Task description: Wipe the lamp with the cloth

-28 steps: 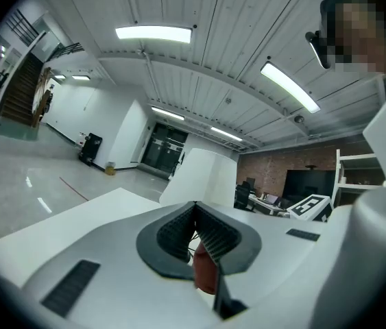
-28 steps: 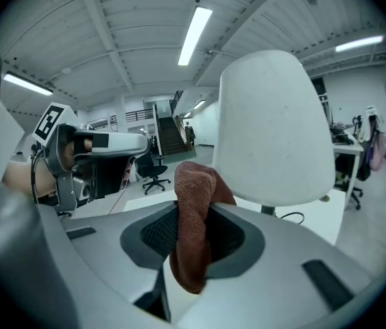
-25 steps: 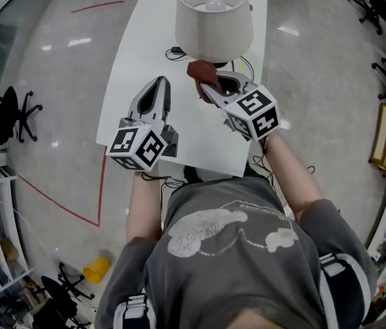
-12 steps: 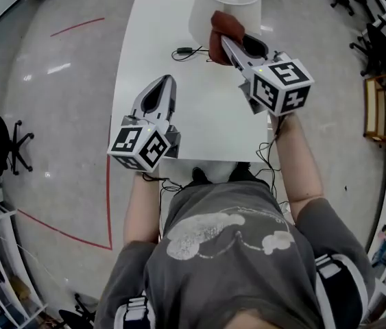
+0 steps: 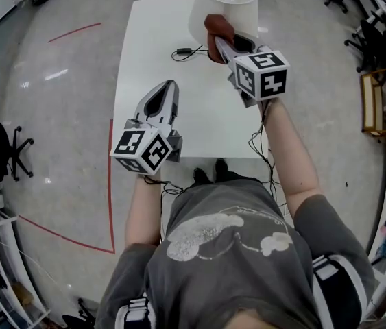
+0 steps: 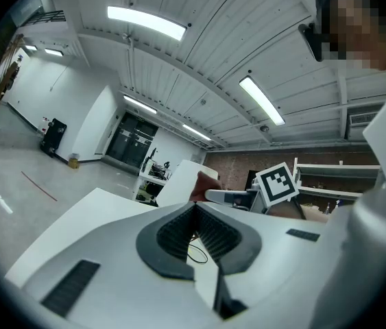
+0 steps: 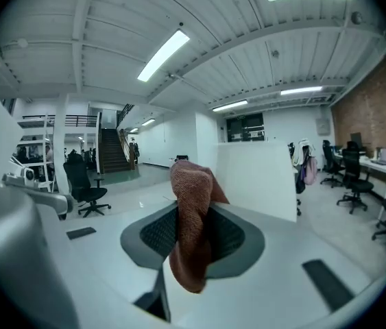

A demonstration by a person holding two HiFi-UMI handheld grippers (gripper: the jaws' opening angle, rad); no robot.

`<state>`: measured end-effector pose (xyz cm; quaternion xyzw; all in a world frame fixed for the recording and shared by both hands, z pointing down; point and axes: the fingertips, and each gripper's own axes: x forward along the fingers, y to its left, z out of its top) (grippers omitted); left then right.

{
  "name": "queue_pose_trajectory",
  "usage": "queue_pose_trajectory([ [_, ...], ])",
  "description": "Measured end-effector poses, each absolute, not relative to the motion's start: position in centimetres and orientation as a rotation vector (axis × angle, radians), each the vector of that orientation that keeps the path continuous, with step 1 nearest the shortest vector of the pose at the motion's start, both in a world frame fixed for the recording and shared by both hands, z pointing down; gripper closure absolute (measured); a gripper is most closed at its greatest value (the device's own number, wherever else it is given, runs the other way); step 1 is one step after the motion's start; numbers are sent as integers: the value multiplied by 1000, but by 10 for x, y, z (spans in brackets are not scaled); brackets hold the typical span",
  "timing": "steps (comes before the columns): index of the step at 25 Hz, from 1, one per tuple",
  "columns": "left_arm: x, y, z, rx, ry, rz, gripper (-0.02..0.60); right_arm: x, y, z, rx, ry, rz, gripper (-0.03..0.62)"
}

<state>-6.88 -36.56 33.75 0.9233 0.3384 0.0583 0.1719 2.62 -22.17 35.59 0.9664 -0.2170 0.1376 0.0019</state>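
The right tool (image 5: 216,43) clamps a soft, rust-brown cloth (image 5: 213,27) by its middle, up at the white lamp (image 5: 224,5) on the desk's (image 5: 151,46) far end. The left tool (image 5: 169,86) hovers, jaws together and empty. The light shade likely tips under firm pressure.

Setting: large open office-cum-lab hall. Evidence — polished grey floor (image 5: 55,115) marked with red tape (image 5: 74,32); black swivel chairs (image 7: 83,184); ribbed ceiling with strip lights (image 7: 162,53); staircase (image 7: 114,153); brick wall (image 7: 378,108); desks with monitors (image 7: 374,157); one white counter (image 5: 151,60).
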Motion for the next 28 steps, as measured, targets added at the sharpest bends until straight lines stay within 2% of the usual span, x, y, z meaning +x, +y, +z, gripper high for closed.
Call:
queue_pose_trajectory([
  [15, -59, -335, 344, 2720, 856, 182, 574, 0, -219, 463, 2980, -853, 758, 497],
  [20, -46, -341, 345, 2720, 843, 180, 574, 4, -235, 444, 2990, -912, 699, 497],
  [28, -10, -345, 337, 2693, 926, 148, 574, 29, -251, 358, 3068, -907, 436, 497],
])
